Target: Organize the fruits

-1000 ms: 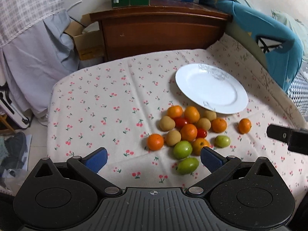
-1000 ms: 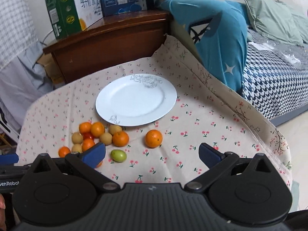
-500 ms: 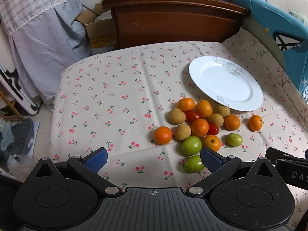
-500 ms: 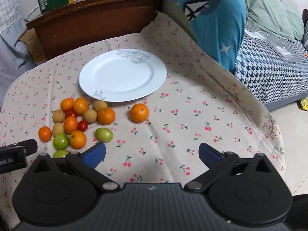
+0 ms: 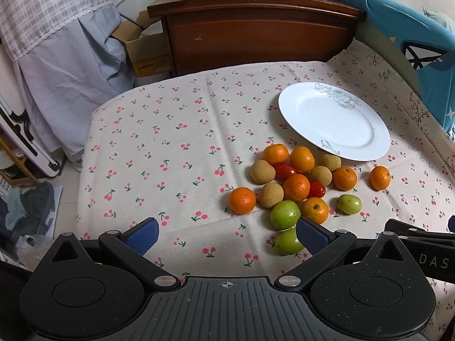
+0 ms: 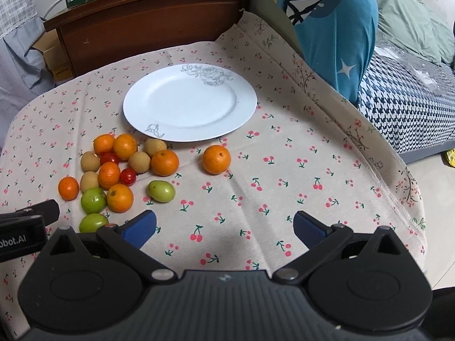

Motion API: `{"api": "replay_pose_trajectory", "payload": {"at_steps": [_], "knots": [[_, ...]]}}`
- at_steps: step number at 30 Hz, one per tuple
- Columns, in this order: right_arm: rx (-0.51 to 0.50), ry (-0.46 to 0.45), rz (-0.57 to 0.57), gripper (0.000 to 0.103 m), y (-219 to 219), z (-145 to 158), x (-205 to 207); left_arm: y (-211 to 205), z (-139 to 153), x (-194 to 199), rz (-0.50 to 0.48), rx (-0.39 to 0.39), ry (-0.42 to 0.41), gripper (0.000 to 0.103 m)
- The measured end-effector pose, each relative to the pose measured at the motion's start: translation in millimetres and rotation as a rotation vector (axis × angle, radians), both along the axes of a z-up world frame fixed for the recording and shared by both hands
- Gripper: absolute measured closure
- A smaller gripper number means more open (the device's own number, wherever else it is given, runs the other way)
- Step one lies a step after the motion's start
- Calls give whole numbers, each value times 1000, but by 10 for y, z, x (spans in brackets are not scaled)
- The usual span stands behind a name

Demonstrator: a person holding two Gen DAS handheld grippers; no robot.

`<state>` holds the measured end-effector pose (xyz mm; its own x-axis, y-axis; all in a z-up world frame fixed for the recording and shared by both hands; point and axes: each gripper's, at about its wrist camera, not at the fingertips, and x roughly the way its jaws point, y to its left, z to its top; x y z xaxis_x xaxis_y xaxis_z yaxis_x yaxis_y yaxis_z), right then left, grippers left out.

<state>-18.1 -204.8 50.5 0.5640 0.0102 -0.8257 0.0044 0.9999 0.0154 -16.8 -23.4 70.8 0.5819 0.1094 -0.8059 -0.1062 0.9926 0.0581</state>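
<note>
While both our claws hang spread wide and empty above the desk [image 6: 284, 156], we see the fruits [image 5: 295, 187] heaped on the cherry-print cloth just beside the bare white plate [image 5: 335, 122]. Our left claw [image 5: 227, 231] sits near two green fruits; our right claw [image 6: 224, 224] is over bare cloth, one orange [image 6: 216, 159] lying apart.

The nearest round green fruit [image 5: 287, 243] is partly hidden behind the left gripper's [image 5: 227, 231] blue finger pad [image 5: 311, 237] at four o'clock.
</note>
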Motion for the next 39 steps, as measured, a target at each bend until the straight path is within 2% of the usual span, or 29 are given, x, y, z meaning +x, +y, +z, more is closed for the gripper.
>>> {"api": "replay_pose_trajectory", "payload": {"at_steps": [12, 23, 39], "knots": [[52, 14, 10, 1, 0, -18, 19, 1, -25, 2, -8, 3, 6, 0], [43, -18, 26, 3, 30, 5, -3, -53, -42, -3, -24, 40, 7, 0], [4, -36, 36, 8, 63, 17, -11, -80, -36, -22, -39, 31, -1, 0]]}}
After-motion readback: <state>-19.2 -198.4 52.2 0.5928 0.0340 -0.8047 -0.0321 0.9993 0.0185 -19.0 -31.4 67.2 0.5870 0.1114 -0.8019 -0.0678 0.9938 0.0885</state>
